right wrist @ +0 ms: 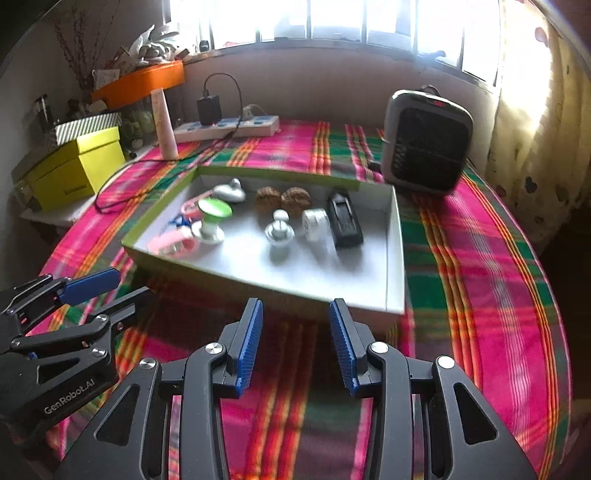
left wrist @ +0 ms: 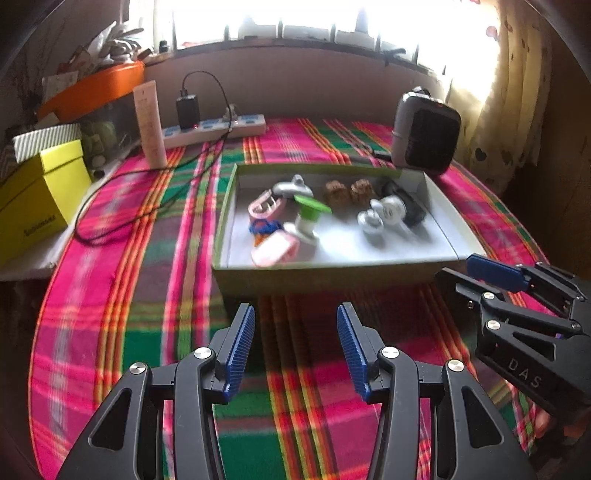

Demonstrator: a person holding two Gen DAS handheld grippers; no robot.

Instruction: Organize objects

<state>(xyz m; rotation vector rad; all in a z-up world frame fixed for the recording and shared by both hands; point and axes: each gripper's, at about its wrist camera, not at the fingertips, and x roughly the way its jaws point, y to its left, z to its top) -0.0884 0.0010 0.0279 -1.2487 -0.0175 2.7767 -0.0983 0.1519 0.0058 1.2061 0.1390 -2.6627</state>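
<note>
The shallow box [right wrist: 393, 258] is seen in the middle of a worktop covered by a pink and green striped cloth [right wrist: 480, 240]. A bright window [right wrist: 332, 18] is seen behind, with a small heater [right wrist: 426, 142] and a power strip [right wrist: 229, 127] near the wall. A yellow box [right wrist: 74, 166] is kept on the left. Inside the shallow box are found two brown walnuts [right wrist: 282, 199], a black car [right wrist: 343, 221], a green-topped piece [right wrist: 214, 212] and pink things [right wrist: 173, 240]. The left tongs [left wrist: 295, 347] and right tongs [right wrist: 295, 343] are held apart, with nothing in them.
</note>
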